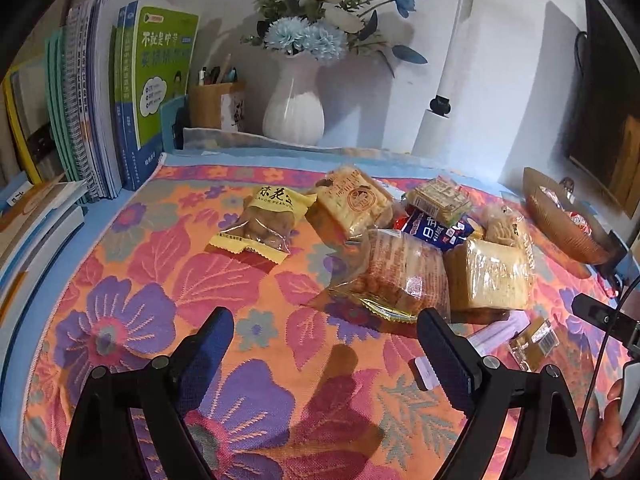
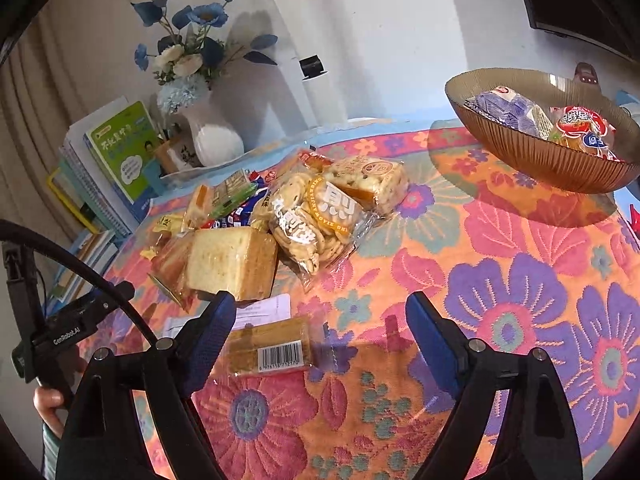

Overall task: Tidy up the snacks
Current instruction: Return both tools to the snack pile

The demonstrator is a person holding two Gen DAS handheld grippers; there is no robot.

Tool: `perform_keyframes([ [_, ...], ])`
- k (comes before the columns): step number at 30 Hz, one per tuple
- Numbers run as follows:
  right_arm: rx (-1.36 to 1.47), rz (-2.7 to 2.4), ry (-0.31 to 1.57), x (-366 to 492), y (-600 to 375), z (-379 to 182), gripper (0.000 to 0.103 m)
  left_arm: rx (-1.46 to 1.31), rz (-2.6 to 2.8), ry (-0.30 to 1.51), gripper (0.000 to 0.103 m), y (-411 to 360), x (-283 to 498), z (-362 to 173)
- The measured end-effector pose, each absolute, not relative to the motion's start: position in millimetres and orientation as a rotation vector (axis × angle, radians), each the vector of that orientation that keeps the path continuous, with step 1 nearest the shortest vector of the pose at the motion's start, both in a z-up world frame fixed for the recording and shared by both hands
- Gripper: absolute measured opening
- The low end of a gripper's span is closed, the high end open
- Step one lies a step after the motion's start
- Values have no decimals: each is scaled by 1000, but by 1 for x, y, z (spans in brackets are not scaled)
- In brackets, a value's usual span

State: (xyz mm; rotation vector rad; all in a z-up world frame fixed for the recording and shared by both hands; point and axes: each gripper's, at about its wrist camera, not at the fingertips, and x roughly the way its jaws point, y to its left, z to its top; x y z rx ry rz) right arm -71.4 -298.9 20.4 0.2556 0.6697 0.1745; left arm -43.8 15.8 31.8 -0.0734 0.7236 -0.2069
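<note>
A pile of wrapped snacks lies on a flowered cloth (image 1: 132,280). It holds a yellow peanut pack (image 1: 264,220), a cracker pack (image 1: 352,200), a clear pack of crisp snacks (image 1: 396,276) and a bread slice pack (image 1: 490,276), which also shows in the right wrist view (image 2: 232,260). A round biscuit pack (image 2: 316,224) lies beside it. A small barcoded cake bar (image 2: 272,346) lies near my right gripper's left finger. A brown ribbed bowl (image 2: 532,152) at the far right holds a few wrapped snacks. My left gripper (image 1: 324,340) and right gripper (image 2: 320,320) are both open and empty above the cloth.
Books (image 1: 100,92) stand at the back left. A white vase of blue flowers (image 1: 294,112), a pen holder (image 1: 216,104) and a white lamp post (image 1: 444,92) stand along the back wall. A white paper slip (image 2: 264,308) lies by the cake bar.
</note>
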Motion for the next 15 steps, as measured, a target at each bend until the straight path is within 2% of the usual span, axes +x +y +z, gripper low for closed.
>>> perform_keyframes([
  [6,246,208,674,-71,-296,21,87,-78,-217,730,91,16,-44,31],
  [12,424,311,681,-65,-324,16,87,-75,-333,798,91,1,-33,39],
  [15,410,352,672,-66,-319,22,87,11,-354,820,91,-18,-23,48],
])
